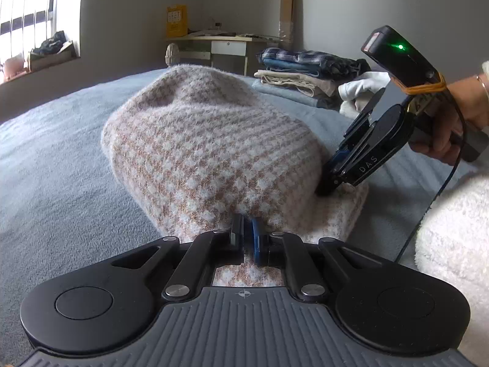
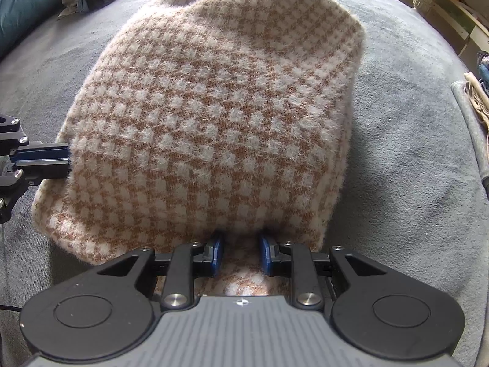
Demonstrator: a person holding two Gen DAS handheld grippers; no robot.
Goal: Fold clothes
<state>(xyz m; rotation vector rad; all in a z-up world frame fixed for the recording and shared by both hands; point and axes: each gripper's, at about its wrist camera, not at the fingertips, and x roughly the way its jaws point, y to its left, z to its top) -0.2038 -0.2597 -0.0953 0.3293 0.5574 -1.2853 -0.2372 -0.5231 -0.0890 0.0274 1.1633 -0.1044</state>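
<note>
We have a soft, fluffy sweater [image 2: 214,116] folded on the bed [image 2: 397,153]; our left gripper [image 1: 246,234] and right gripper [image 2: 240,244] each pinch its thick near edge, the best hold.

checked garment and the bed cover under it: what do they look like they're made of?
Checked garment: looks like a fuzzy knit, perhaps wool or a mohair-type blend; matte, with loose fibres haloing its edges and visible knit rows between the tan and white checks.
Bed cover: seems a short-pile fleece or plush, grey-blue, matte, with faint brushed shading. Fibre content can't be confirmed.
</note>
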